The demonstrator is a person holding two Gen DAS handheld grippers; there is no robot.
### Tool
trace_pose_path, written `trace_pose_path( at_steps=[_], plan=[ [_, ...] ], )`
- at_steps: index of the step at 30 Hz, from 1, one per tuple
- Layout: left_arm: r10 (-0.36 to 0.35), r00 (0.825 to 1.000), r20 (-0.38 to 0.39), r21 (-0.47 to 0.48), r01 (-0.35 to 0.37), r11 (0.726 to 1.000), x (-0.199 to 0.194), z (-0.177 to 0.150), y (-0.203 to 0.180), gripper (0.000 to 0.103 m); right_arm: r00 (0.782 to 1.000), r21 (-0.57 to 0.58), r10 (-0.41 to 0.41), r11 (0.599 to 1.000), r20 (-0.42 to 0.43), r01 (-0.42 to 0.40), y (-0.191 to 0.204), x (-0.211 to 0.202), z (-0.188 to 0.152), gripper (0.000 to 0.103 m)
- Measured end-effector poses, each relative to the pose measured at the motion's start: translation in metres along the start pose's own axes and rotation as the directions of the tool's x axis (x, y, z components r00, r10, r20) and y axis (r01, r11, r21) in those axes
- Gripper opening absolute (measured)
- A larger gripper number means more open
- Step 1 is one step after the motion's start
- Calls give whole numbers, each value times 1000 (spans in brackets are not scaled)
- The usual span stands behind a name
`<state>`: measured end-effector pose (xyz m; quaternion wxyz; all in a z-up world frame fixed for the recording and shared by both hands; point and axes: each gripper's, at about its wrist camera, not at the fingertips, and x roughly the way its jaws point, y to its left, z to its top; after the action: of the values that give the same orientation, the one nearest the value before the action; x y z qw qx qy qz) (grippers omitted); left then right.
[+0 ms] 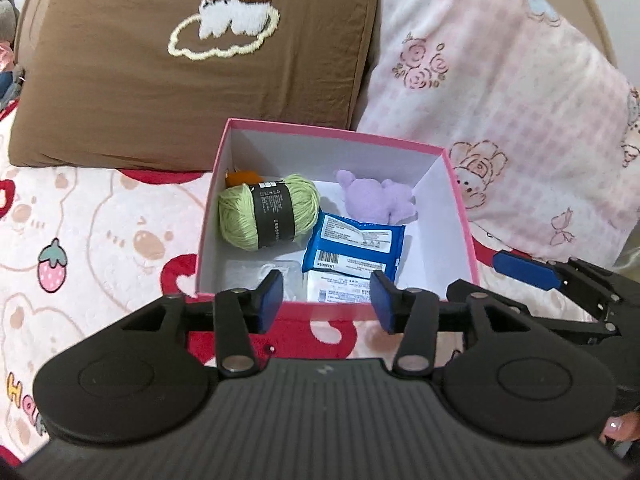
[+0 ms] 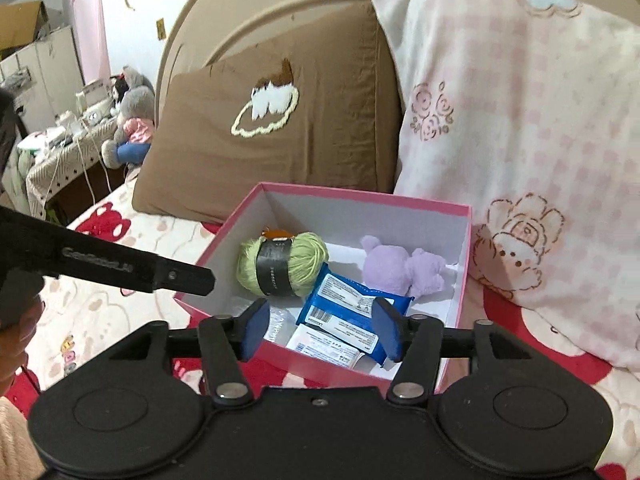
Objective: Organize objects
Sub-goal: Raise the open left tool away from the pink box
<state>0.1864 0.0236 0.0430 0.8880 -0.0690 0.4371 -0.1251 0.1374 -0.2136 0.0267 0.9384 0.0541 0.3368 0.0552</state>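
Observation:
A pink box (image 1: 464, 216) with a white inside sits open on the bed, also in the right wrist view (image 2: 460, 292). In it lie a green yarn ball (image 1: 268, 212) (image 2: 280, 266), a purple plush toy (image 1: 376, 196) (image 2: 400, 266), a blue wipes pack (image 1: 354, 246) (image 2: 348, 312), a white packet (image 1: 340, 288) (image 2: 324, 346), a clear bag (image 1: 248, 274) and a small orange thing (image 1: 242, 178). My left gripper (image 1: 326, 300) is open and empty at the box's near edge. My right gripper (image 2: 320, 330) is open and empty over the near edge.
A brown pillow (image 1: 192, 60) (image 2: 280, 120) and a pink patterned pillow (image 1: 500, 100) (image 2: 520, 100) lean behind the box. The bed has a red and pink cartoon blanket (image 1: 100, 220). A plush toy (image 2: 128, 120) and a cluttered side table (image 2: 60, 148) stand at the far left.

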Motion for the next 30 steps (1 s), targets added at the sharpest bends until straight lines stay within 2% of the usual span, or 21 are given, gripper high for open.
trace_pose_path(
  at_steps=[2,6,13,16,19,23,27,30],
  plan=[
    [14,1000,-2,14,-14,1000,-9,-6,-3,60,1000,0,-5,1000,16,5,5,-10,-3,66],
    [32,999,-6,14,-32,999,-23,-17,-4,71,1000,-13,-28,1000,6,28,15,-24,-8,70],
    [53,999,11,44,-53,998,-44,-34,-7,99,997,-36,-65,997,38,66,27,-54,-18,96],
    [88,996,16,65,-89,994,-49,-38,-10,102,994,-34,-102,994,49,104,31,-63,-23,99],
    [115,993,-27,59,-113,992,-48,-41,-9,103,991,-34,-129,991,41,131,35,-70,-27,100],
    [110,993,-36,35,-109,993,-46,-51,-3,103,988,-11,-155,988,8,155,38,-73,-33,101],
    [145,988,-61,58,-142,988,-42,-58,-1,103,981,32,-193,981,-10,193,39,-76,-47,101],
    [171,983,-74,59,-167,984,-43,-63,1,103,978,11,-201,979,-54,202,41,-72,-56,101]
  ],
)
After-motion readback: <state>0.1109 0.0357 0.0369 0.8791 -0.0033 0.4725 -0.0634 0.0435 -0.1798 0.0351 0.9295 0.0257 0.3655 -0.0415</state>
